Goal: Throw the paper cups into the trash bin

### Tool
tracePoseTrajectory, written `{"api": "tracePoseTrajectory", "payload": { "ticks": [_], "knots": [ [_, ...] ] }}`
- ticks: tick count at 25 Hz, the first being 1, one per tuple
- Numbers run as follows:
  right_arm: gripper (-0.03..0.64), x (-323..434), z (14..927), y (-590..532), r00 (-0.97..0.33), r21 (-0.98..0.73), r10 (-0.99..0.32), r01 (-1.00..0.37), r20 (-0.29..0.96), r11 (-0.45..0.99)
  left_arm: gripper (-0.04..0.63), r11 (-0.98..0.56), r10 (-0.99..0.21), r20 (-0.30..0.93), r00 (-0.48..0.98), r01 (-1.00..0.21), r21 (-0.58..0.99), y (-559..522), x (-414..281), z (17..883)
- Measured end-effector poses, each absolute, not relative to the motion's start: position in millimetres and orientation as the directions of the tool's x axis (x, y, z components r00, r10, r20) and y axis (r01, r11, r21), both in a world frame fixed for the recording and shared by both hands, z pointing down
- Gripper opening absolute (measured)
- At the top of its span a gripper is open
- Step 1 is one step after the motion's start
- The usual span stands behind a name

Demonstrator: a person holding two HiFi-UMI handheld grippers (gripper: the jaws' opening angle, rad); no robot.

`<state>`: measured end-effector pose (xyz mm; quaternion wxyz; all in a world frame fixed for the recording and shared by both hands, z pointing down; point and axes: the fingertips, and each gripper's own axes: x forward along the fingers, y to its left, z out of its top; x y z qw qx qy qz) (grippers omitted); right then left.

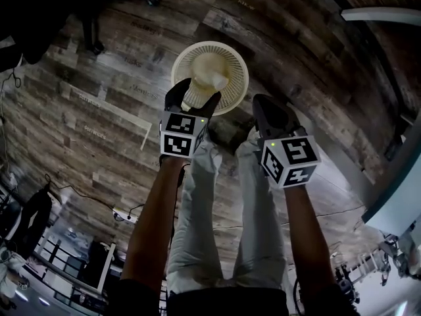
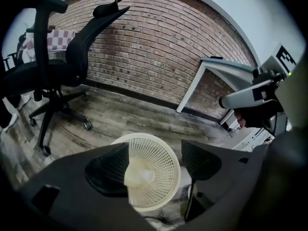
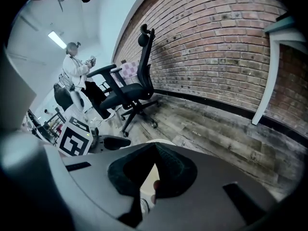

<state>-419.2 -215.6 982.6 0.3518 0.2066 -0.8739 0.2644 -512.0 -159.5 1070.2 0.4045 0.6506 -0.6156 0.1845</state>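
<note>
The left hand-held gripper (image 2: 155,150) points steeply down with its jaws wide apart. A pale paper cup (image 2: 139,173) sits between them, lying against the pad on the left of the left gripper view. The other pad stands clear of it, with mesh showing in the gap, so the cup is not clamped. From the head view the cup's long axis runs aslant, with one end close in by the jaws and the other reaching out over the middle of the bin. It is too blurred to tell which end is the mouth. Directly under cup and jaws stands the trash bin (image 1: 234,56), a round cream mesh basket, upright on the floor with its open mouth facing up. The right hand-held gripper (image 3: 155,148) is beside the left one, off the bin's rim, and also points downward. Its pads meet at the tips and leave only a thin wedge further back. Something pale shows through that wedge, too small to name, and nothing can be seen held in it. Each gripper carries its marker cube (image 1: 182,134) near the wrist. Below them are the person's legs (image 1: 197,222) in light trousers, on a grey wood-plank floor (image 1: 99,110). Further out stand a black office chair (image 2: 72,57), a brick wall (image 2: 159,47) and the white leg of a tabletop (image 2: 191,88).
</note>
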Motion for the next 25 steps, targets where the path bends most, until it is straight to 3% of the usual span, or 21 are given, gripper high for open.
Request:
{"api": "tracePoseTrajectory", "payload": {
  "ticks": [3, 15, 25],
  "knots": [
    [-0.005, -421, 970, -214, -0.668, -0.316, -0.172, -0.543, 0.724, 0.778, 0.334, 0.076, -0.657, 0.731, 0.182, -0.95, 0.304, -153, -512, 1053],
    [-0.003, -433, 885, -212, -0.699, -0.307, -0.185, -0.516, 0.691, 0.8, 0.09, 0.091, -0.725, 0.674, 0.141, -0.951, 0.297, -143, -518, 946],
    [-0.005, -440, 792, -207, -0.722, -0.256, -0.195, -0.465, 0.664, 0.848, 0.023, 0.075, -0.772, 0.627, 0.099, -0.966, 0.246, -130, -526, 840]
  ]
}}
